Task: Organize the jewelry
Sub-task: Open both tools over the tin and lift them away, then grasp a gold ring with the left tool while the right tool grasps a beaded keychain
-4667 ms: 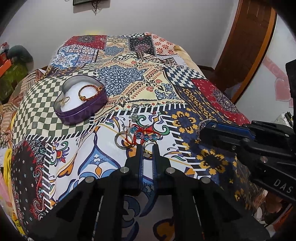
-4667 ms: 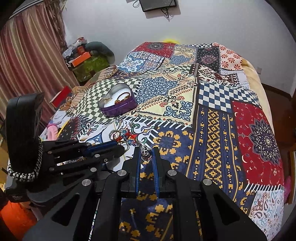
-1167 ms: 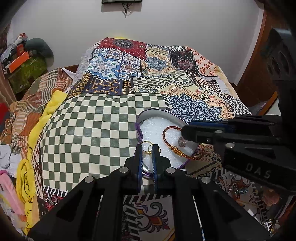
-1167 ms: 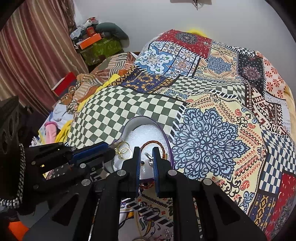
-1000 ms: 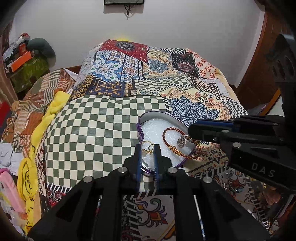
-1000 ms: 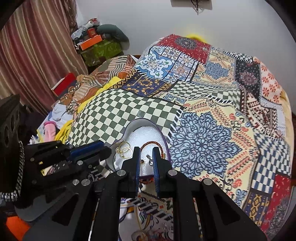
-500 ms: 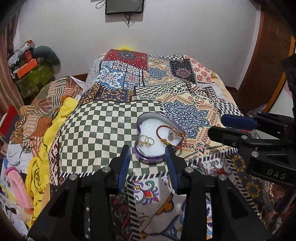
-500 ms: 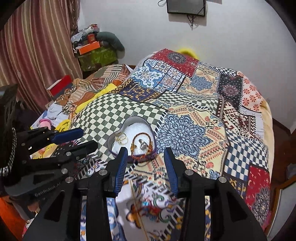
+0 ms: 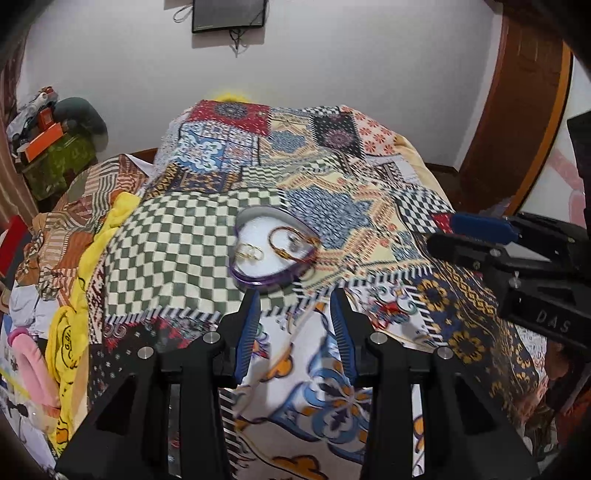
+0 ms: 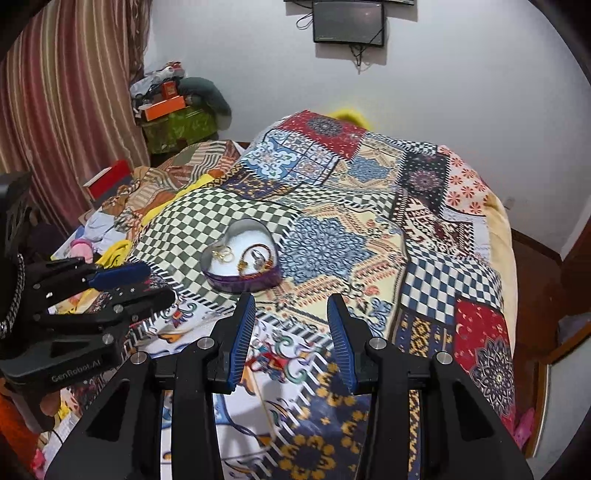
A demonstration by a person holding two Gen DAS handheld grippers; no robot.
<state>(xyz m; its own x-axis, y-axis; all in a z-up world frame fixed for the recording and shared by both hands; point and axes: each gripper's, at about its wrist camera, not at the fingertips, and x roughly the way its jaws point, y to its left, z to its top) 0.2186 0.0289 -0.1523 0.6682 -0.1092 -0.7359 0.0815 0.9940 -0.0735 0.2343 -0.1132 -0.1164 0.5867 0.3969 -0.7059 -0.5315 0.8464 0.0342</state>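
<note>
Box: heart-shaped purple tin [image 9: 258,277], white lining, sits on the bed [image 9: 177,236] at the edge of the green checkered patch; same tin in the right view [image 10: 243,281].
Inside box: red-gold bangle [image 9: 291,242] on the right, small gold rings [image 9: 250,252] on the left (count unclear, they overlap). A small silvery piece lies inside the bangle, too small to identify.
Loose jewelry: small tangle of pieces [image 10: 275,350] on the white-patterned patch below the tin, blurred, types not readable; a thin gold chain [image 10: 264,402] runs down from it, partly behind the tongs.
Left tongs: [image 9: 295,317] parted, blue pads apart, nothing between them; they hang over the bed just short of the tin.
Right tongs: [image 10: 291,323] parted likewise, nothing held, just short of the tin.
Cross views: each tongs shows at the side of the other's view, cut off by the frame edge.
Background: wall screen [image 10: 347,22], striped curtain [image 10: 66,110], clutter pile at far left (items indistinct).
</note>
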